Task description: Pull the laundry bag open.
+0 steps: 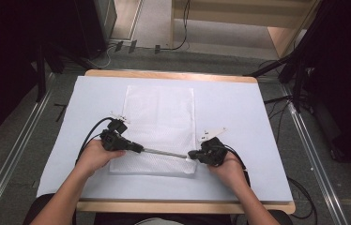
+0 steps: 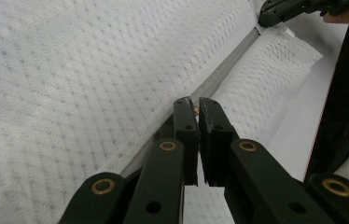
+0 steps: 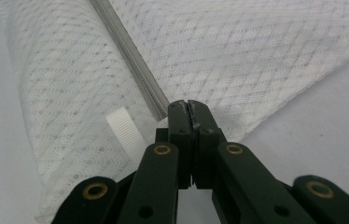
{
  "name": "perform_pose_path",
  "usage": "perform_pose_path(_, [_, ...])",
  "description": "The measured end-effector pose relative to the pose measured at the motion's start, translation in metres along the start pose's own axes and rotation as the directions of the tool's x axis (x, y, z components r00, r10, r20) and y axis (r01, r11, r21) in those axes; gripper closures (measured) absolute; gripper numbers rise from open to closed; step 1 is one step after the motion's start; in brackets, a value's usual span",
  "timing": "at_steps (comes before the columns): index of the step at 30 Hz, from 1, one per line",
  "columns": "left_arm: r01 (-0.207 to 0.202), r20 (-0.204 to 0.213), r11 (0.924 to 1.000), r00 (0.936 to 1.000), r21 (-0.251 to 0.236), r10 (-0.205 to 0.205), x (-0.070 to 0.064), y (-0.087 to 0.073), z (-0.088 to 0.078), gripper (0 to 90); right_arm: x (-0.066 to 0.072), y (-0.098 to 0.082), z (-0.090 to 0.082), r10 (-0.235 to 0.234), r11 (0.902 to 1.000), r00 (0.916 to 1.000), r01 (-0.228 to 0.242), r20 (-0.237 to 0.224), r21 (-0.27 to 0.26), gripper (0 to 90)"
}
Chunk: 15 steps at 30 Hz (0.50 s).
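Observation:
A white mesh bag (image 1: 159, 122) lies flat on the table, its grey zipper (image 1: 164, 153) running across the near end. My left gripper (image 1: 139, 149) is shut on the small brass zipper pull (image 2: 195, 110), pinched between its tips (image 2: 192, 106) on the zipper line (image 2: 224, 70). My right gripper (image 1: 191, 154) is shut on the bag's edge at the zipper's right end (image 3: 187, 111). The zipper (image 3: 130, 56) runs away from the right gripper's tips, and a white ribbed tab (image 3: 125, 133) lies beside them. In the left gripper view, the right gripper (image 2: 284, 9) holds the far end.
The bag rests on a pale sheet (image 1: 239, 112) covering a wooden table (image 1: 173, 75). Both hands come in over the near edge (image 1: 183, 206). Cables (image 1: 87, 138) trail from the grippers. Dark stands and floor rails flank the table.

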<state>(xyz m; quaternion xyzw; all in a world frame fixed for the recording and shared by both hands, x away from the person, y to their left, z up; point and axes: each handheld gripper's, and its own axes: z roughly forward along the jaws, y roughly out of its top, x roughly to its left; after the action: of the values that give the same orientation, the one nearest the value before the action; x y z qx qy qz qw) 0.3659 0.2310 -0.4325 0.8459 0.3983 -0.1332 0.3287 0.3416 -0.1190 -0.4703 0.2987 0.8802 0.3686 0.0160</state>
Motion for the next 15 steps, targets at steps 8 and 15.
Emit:
perform_pose_path(8, [-0.002, -0.002, 0.9999, 1.0000, 0.017, 0.002, 0.0000, -0.0072, -0.0035, 88.0, -0.0019, -0.0021, -0.0001, -0.006, 0.9999, 0.9999, 0.005, -0.012, -0.016, 90.0])
perform_pose_path(15, [-0.002, 0.003, 0.9999, 1.0000, 0.014, 0.002, -0.0006, -0.0086, -0.0056, 88.1, -0.0018, -0.0023, -0.0002, -0.007, 0.9999, 0.9999, 0.007, -0.013, -0.015, 90.0])
